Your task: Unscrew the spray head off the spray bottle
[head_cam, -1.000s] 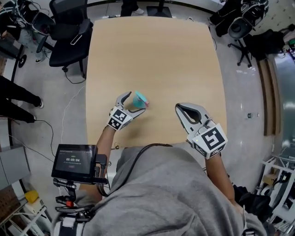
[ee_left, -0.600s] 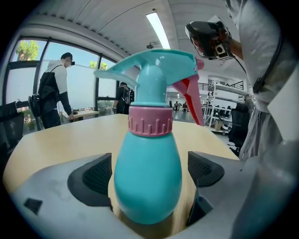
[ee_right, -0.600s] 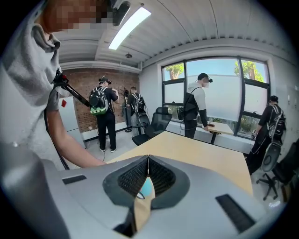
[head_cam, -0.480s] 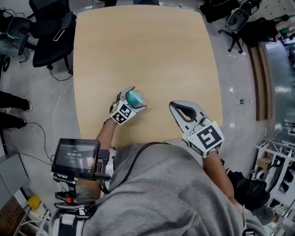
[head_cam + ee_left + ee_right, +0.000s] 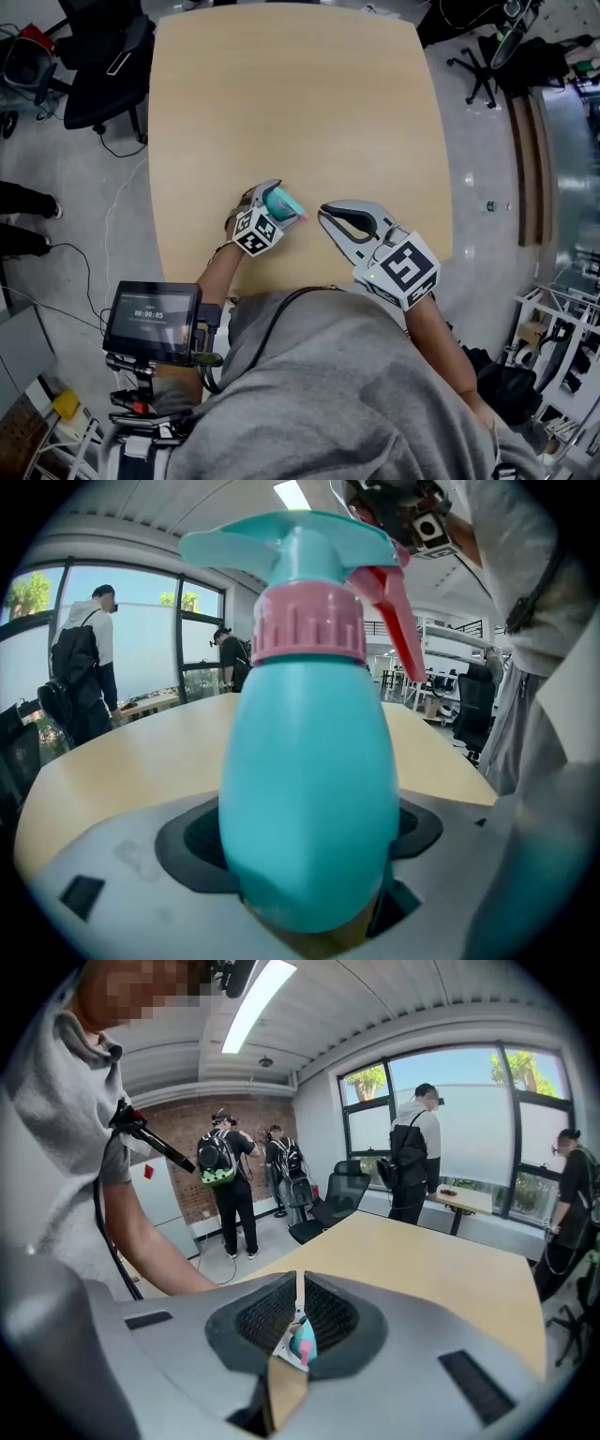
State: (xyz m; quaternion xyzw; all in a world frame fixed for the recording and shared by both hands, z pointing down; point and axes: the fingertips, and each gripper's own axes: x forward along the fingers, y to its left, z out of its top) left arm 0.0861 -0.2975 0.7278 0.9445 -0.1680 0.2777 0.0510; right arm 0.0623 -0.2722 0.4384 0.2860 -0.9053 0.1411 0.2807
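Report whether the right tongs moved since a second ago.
Yes. The right tongs have slid left across the table, away from its right edge, nearer the spray bottle.

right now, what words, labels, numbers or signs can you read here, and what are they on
No text can be read with certainty.
Small monitor: a row of white digits like a timer, too small to read.
Marker cubes: black-and-white square patterns, no letters.
Spray bottle: no label or print shows.
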